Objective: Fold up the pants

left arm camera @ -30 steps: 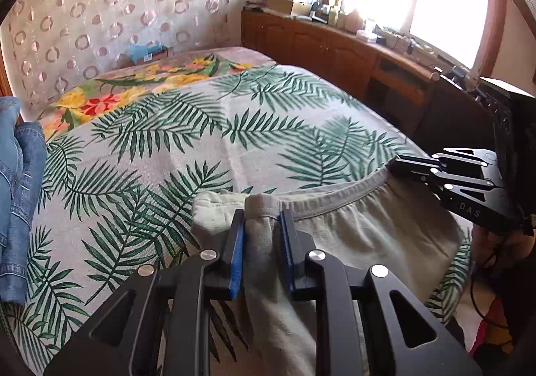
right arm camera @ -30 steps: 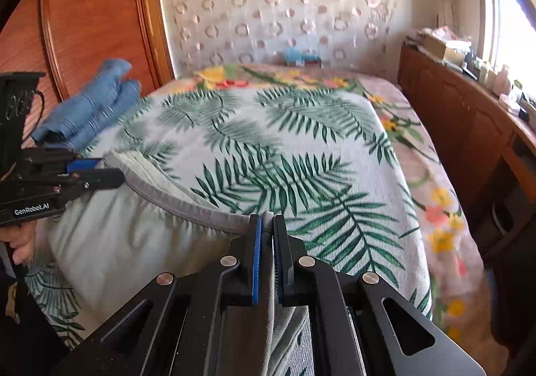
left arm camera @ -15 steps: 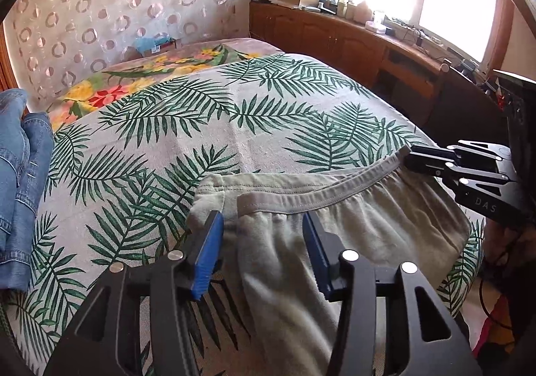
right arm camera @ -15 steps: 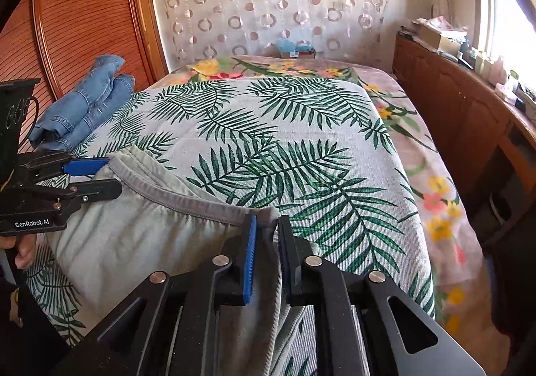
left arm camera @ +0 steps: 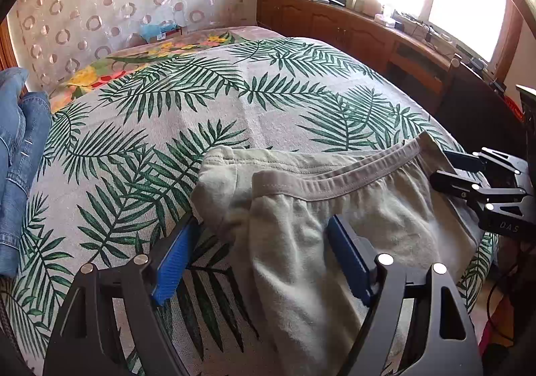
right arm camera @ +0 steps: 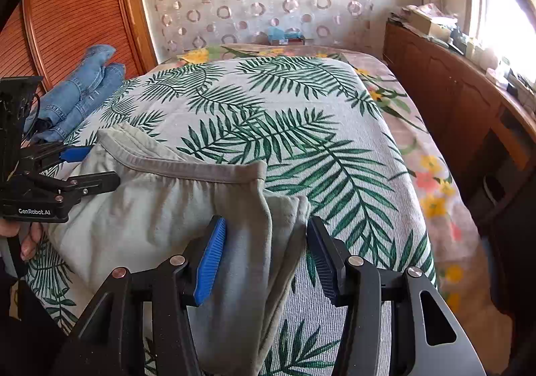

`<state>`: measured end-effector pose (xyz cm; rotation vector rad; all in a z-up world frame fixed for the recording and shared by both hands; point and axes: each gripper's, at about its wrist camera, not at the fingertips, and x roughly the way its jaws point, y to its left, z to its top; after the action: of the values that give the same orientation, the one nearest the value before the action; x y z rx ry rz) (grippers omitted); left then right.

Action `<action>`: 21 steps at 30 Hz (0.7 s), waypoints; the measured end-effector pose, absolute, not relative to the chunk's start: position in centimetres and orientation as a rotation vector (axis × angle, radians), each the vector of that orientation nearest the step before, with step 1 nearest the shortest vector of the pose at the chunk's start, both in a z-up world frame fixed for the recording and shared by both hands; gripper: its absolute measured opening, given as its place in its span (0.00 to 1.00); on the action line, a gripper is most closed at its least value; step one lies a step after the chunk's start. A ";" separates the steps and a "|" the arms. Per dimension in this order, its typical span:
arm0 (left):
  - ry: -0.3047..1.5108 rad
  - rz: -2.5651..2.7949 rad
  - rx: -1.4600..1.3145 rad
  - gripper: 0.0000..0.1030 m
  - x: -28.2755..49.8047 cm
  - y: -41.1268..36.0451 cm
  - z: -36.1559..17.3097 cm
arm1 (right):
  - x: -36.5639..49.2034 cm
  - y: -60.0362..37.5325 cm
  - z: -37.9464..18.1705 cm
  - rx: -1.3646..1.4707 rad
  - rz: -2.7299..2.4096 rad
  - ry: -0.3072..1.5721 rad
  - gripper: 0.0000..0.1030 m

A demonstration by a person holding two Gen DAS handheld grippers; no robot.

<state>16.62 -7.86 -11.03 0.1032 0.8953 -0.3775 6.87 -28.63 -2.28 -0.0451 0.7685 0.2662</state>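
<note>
Left wrist view: the left gripper [left arm camera: 259, 250] is spread wide, gripping nothing; the pants [left arm camera: 318, 208] lie on the bed [left arm camera: 234, 101], waistband doubled onto the legs. Right wrist view: the right gripper [right arm camera: 266, 257] is spread too. One fold looks laid; more likely remain.

The pants [left arm camera: 335, 208] lay on my bed's [left arm camera: 207, 128] near edge; jeans [left arm camera: 16, 158] lay at its left side, a cabinet [right arm camera: 445, 91] right of it.
</note>
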 end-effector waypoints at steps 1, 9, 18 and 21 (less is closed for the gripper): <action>0.894 -0.378 0.104 0.78 16.6 -7.9 -11.0 | 6.8 -28.7 -2.2 -0.040 0.262 0.766 0.52; 0.899 -0.381 0.114 0.81 16.6 -7.9 -11.1 | 6.0 -28.9 -2.3 -0.036 0.235 0.762 0.52; 0.904 -0.394 0.118 0.81 16.8 -8.0 -11.1 | 6.9 -28.9 -2.1 -0.040 0.268 0.786 0.52; 0.917 -0.412 0.085 0.81 17.1 -7.6 -10.9 | 7.3 -28.9 -2.1 -0.028 0.282 0.789 0.52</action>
<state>17.13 -7.59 -10.87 0.0848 0.9174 -0.4121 7.27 -28.90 -2.12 -0.0283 0.7894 0.2816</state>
